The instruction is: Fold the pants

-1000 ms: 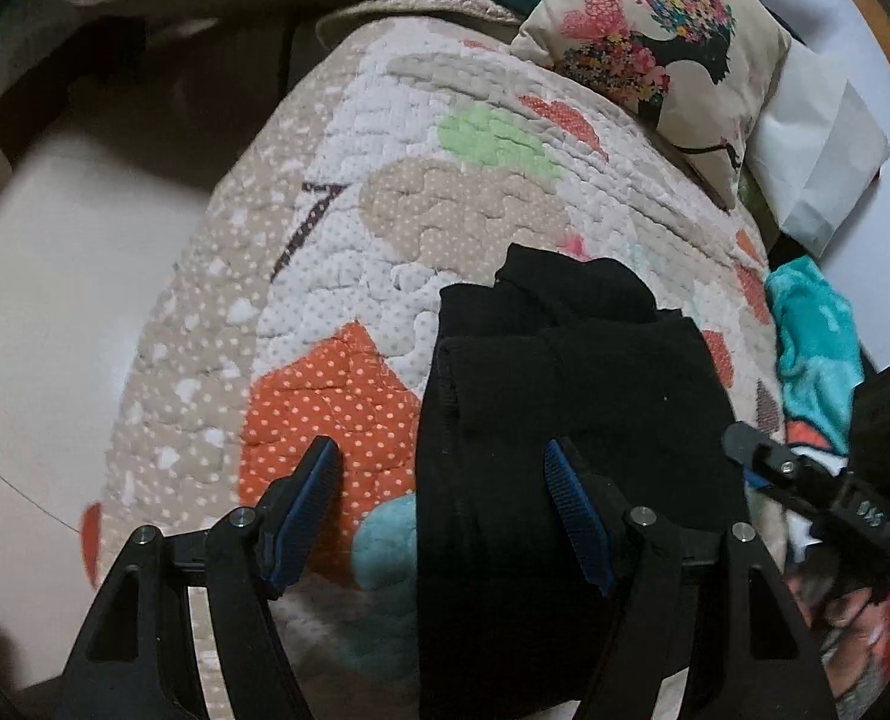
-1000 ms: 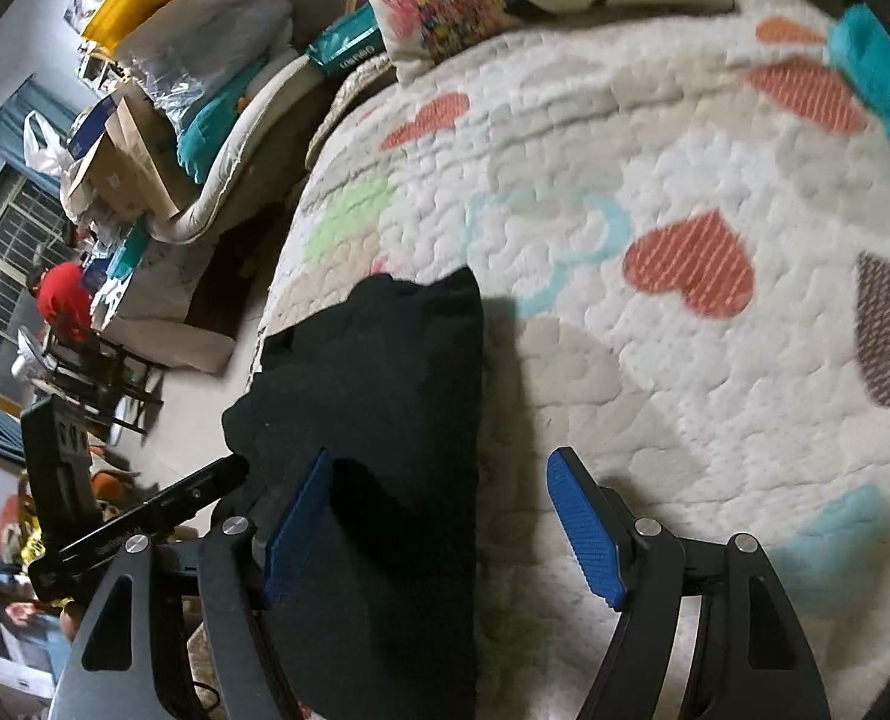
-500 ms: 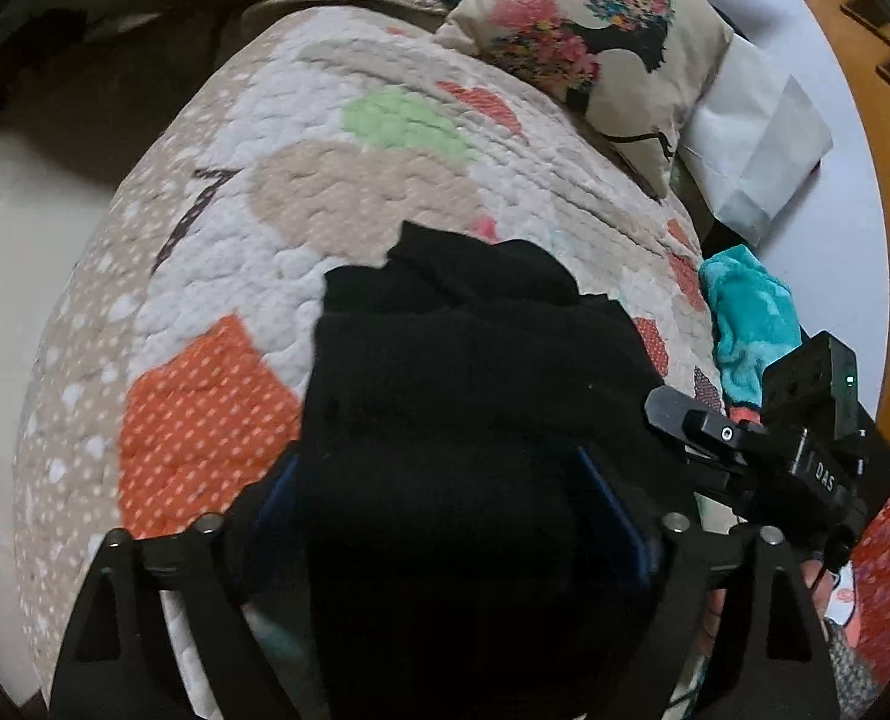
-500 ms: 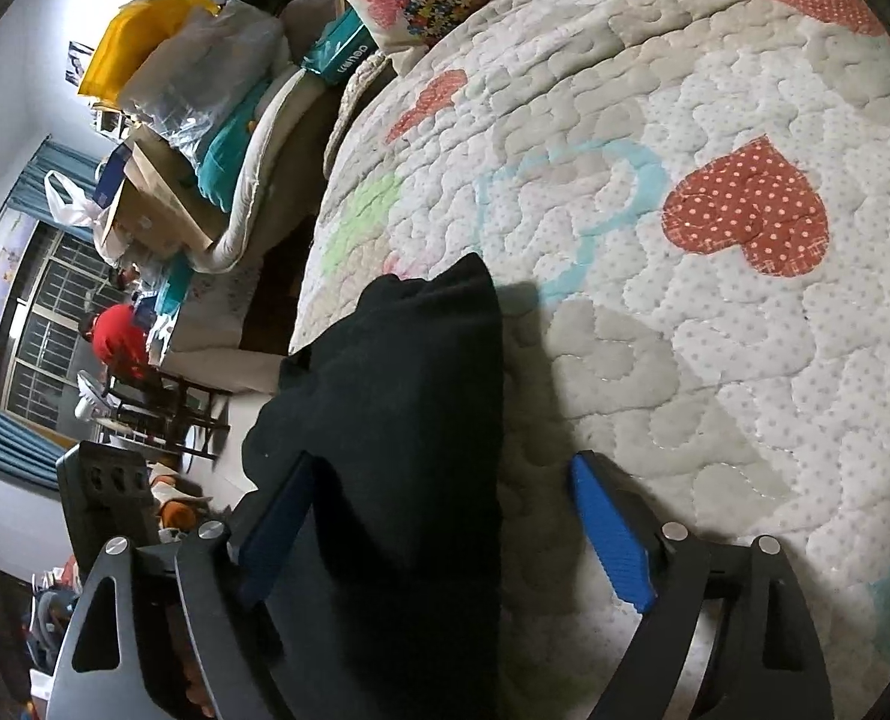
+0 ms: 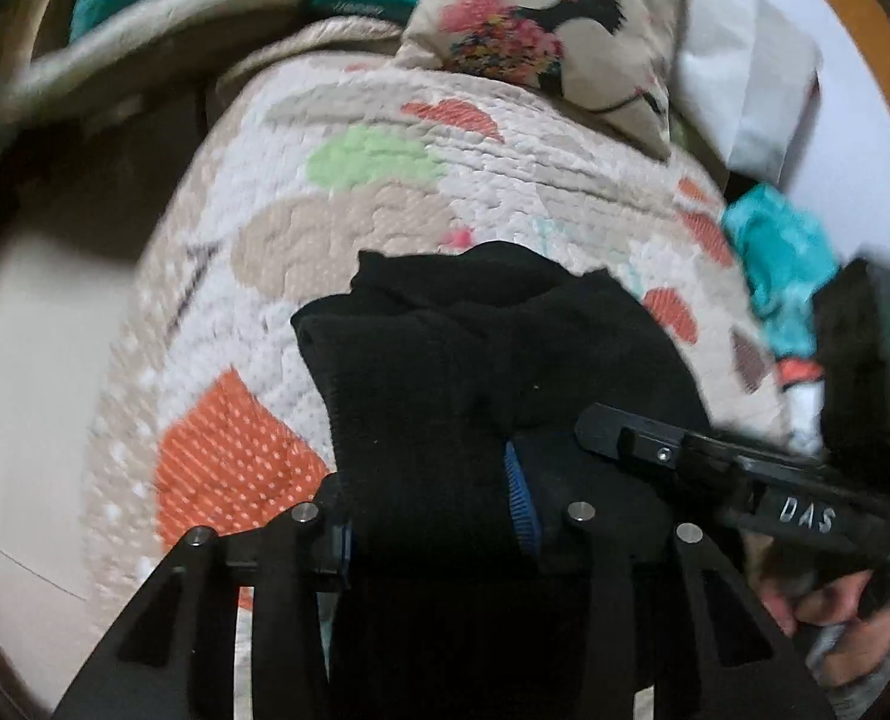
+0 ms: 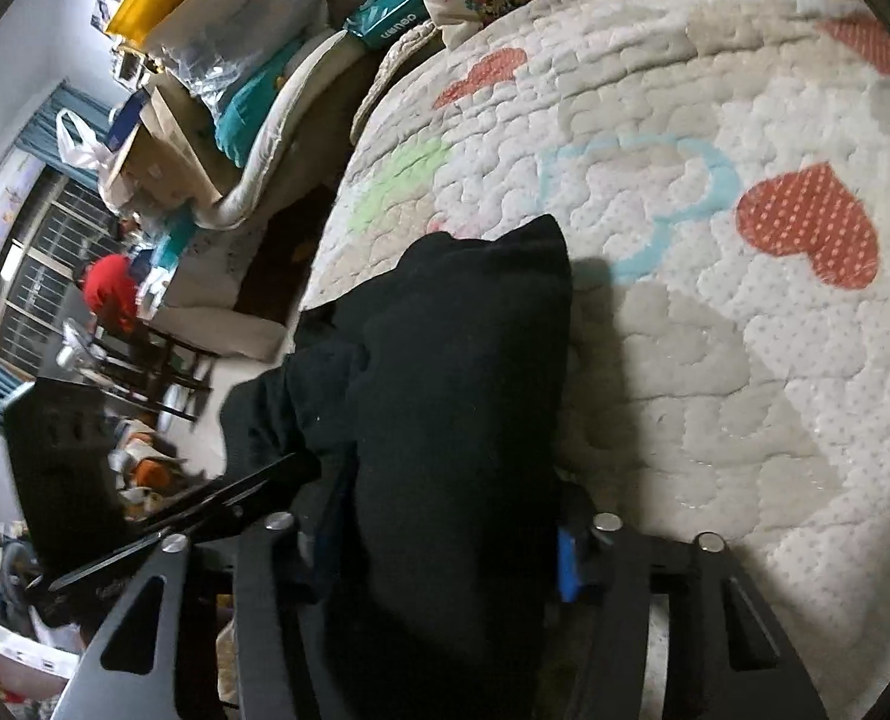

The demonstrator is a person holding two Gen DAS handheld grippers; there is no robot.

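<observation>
You hold the black pants (image 5: 481, 396), a thick folded bundle, on the heart-patterned quilt (image 6: 715, 312), near the bed's edge. Your left gripper (image 5: 432, 516) and right gripper (image 6: 445, 546) each have jaws pinching the near end. This looks like a final fold: carry that end toward 12 o'clock. Only the right view shows the cluttered room at 9 o'clock; only the left shows the teal cloth (image 5: 781, 264) at 2 o'clock.

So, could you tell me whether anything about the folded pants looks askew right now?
Yes, slightly. The black pants sit as an uneven bundle: at the far end, inner layers poke out past the top fold instead of lining up. Both the left gripper and right gripper are clamped on the bundle over the heart quilt.
</observation>
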